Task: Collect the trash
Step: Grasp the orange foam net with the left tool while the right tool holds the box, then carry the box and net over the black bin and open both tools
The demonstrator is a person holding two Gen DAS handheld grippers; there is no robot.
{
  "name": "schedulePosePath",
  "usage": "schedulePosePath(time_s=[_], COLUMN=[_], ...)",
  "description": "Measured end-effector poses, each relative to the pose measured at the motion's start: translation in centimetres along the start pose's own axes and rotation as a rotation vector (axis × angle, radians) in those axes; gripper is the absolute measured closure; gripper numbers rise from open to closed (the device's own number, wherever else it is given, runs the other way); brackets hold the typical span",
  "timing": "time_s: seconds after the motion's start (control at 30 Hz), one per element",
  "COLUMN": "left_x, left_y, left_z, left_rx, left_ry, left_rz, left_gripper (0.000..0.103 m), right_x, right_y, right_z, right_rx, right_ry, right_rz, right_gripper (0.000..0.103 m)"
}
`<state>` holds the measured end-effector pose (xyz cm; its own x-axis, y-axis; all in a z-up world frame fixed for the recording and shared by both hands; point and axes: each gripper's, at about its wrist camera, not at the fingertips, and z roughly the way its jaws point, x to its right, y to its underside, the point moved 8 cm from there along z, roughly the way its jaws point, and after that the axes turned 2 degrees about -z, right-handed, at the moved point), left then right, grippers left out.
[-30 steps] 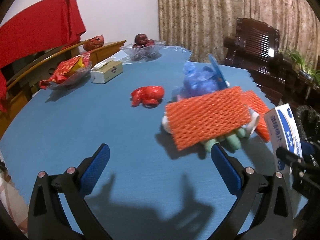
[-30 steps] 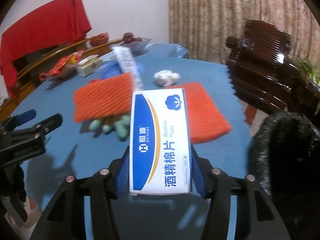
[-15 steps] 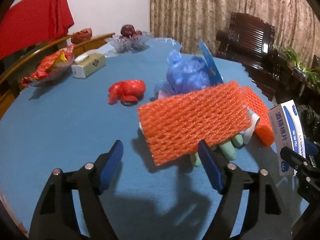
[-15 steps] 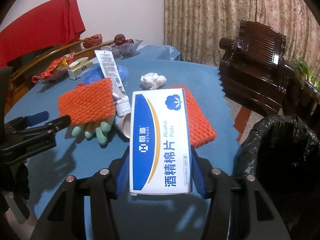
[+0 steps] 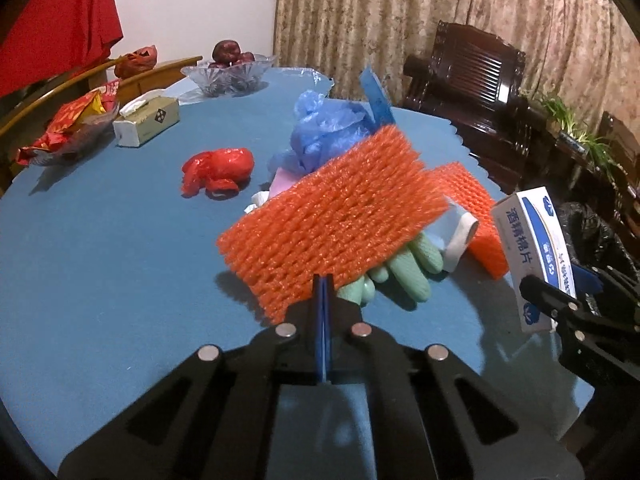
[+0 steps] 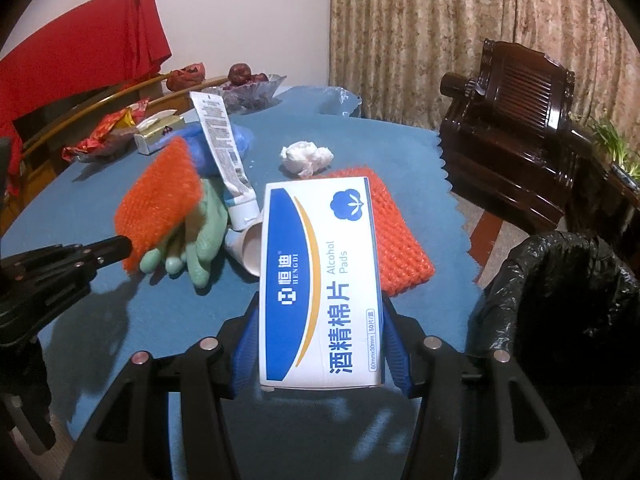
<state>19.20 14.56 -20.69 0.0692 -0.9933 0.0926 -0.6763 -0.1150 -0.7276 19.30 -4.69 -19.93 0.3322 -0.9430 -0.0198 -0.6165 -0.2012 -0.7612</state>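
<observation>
My left gripper (image 5: pixel 322 284) is shut on the near edge of an orange foam net (image 5: pixel 332 212), which lies tilted over a green glove (image 5: pixel 412 276). The net also shows in the right wrist view (image 6: pixel 160 204). My right gripper (image 6: pixel 320 344) is shut on a white and blue alcohol pads box (image 6: pixel 320 284), held above the table edge next to the black trash bag (image 6: pixel 560 300). A second orange net (image 6: pixel 400 248), a toothpaste tube (image 6: pixel 224 156), a white tissue wad (image 6: pixel 306 156), a blue plastic bag (image 5: pixel 324 132) and a red bag (image 5: pixel 218 170) lie on the blue table (image 5: pixel 100 240).
A tissue box (image 5: pixel 146 122), a snack dish (image 5: pixel 68 128) and a glass fruit bowl (image 5: pixel 228 74) stand at the table's far left. A dark wooden armchair (image 6: pixel 516 132) stands to the right, behind the trash bag.
My left gripper moved forward to the orange net and shut on its near edge, lifting it slightly. My right gripper kept hold of the box and stayed beside the trash bag.
</observation>
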Motion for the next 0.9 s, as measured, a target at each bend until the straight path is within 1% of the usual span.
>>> schedulePosePath(time_s=[0.1, 0.13, 0.17, 0.2, 0.23, 0.3, 0.33, 0.43, 0.5, 0.6, 0.63, 0.67, 0.7, 0.73, 0.77, 0.8, 0.83, 0.9], left_x=[0.4, 0.5, 0.5, 0.3, 0.1, -0.9, -1.3, -2.8, -3.4, -3.2, -3.0, -2.6, -2.3, -2.0, -1.6, -1.4, -1.2, -1.0], left_y=[-0.2, -0.4, -0.5, -0.5, -0.5, -0.3, -0.2, 0.1, 0.2, 0.3, 0.3, 0.3, 0.3, 0.4, 0.5, 0.6, 0.6, 0.9], left_z=[-0.5, -0.6, -0.5, -0.3, -0.3, -0.3, -0.1, 0.4, 1.1, 2.2, 2.4, 2.7, 2.8, 2.9, 2.8, 2.7, 2.6, 2.2], left_rx=[0.003, 0.01, 0.012, 0.011, 0.015, 0.016, 0.009, -0.007, -0.018, -0.032, -0.031, -0.031, -0.035, -0.038, -0.035, -0.033, -0.032, -0.029], left_ry=[-0.001, -0.006, -0.026, -0.042, -0.051, -0.075, -0.084, -0.11, -0.091, -0.027, -0.015, 0.002, 0.013, 0.016, 0.022, 0.021, 0.018, 0.021], left_rz=[0.007, 0.013, 0.02, 0.013, 0.003, -0.028, -0.037, -0.065, -0.09, -0.107, -0.102, -0.093, -0.084, -0.077, -0.065, -0.057, -0.046, -0.044], left_gripper=[0.101, 0.094, 0.085, 0.059, 0.043, 0.042, 0.038, 0.031, 0.024, 0.025, 0.03, 0.036, 0.051, 0.062, 0.068, 0.08, 0.089, 0.091], right_x=[0.2, 0.3, 0.4, 0.4, 0.5, 0.3, 0.3, 0.3, 0.2, 0.2, 0.4, 0.3, 0.4, 0.4, 0.4, 0.4, 0.4, 0.4], right_y=[-0.1, 0.0, 0.0, 0.0, 0.1, 0.1, 0.1, 0.1, 0.1, 0.3, 0.3, 0.3, 0.4, 0.4, 0.4, 0.4, 0.3, 0.1], right_z=[-0.5, -0.5, -0.6, -0.6, -0.6, -0.5, -0.5, -0.2, 0.2, 0.5, 0.6, 0.7, 0.8, 0.8, 0.9, 0.9, 0.9, 0.9], right_rx=[0.01, 0.01, 0.01, 0.009, 0.006, 0.002, 0.002, 0.0, -0.006, -0.017, -0.021, -0.024, -0.028, -0.03, -0.032, -0.032, -0.032, -0.028], right_ry=[0.005, 0.005, 0.006, 0.007, 0.008, 0.008, 0.008, 0.008, 0.011, 0.017, 0.018, 0.019, 0.02, 0.021, 0.021, 0.022, 0.022, 0.02], right_rz=[0.001, 0.002, 0.004, 0.003, 0.0, -0.002, -0.003, -0.006, -0.01, -0.017, -0.018, -0.018, -0.02, -0.021, -0.021, -0.019, -0.018, -0.016], right_gripper=[0.049, 0.049, 0.049, 0.049, 0.049, 0.049, 0.049, 0.049, 0.049, 0.049, 0.049, 0.049, 0.049, 0.049, 0.049, 0.049, 0.049, 0.049])
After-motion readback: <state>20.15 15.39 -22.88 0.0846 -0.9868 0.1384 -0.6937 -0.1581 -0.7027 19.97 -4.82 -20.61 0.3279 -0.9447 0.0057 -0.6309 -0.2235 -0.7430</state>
